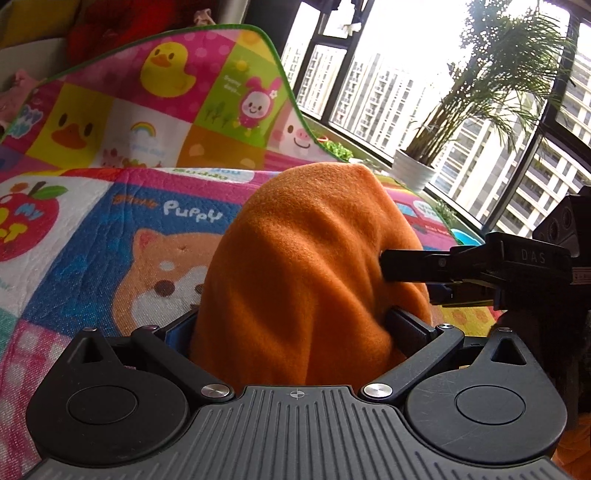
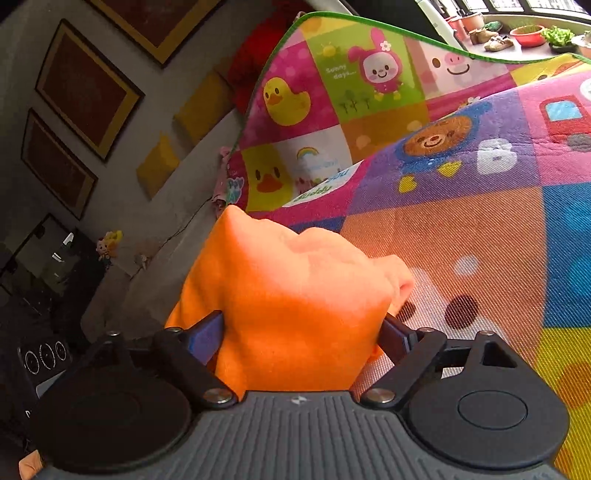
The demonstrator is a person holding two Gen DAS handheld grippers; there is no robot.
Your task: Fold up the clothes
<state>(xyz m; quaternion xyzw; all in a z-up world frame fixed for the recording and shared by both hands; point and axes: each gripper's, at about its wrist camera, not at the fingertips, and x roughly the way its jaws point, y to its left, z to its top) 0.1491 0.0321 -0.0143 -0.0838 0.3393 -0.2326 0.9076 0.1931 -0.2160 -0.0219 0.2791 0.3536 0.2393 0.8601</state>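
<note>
An orange fleece garment (image 1: 314, 240) is heaped over my left gripper (image 1: 291, 295). It hides the fingertips, and the jaws stand wide apart with the cloth bulging up between them. My right gripper (image 1: 391, 280) comes in from the right, rolled on its side, with one black finger touching the heap's right flank. In the right wrist view the same orange garment (image 2: 280, 280) fills the gap between the spread fingers of the right gripper (image 2: 303, 295) and covers their tips. Whether the pads press on it is not clear. The garment hangs above a cartoon play mat (image 2: 480, 229).
The mat's far part (image 1: 166, 92) stands up like a wall behind the garment. A potted palm (image 1: 413, 170) and large windows are at the right. Framed pictures (image 2: 85, 88) and yellow cushions (image 2: 159, 162) line the wall at the left. Pots (image 2: 528, 35) stand on the sill.
</note>
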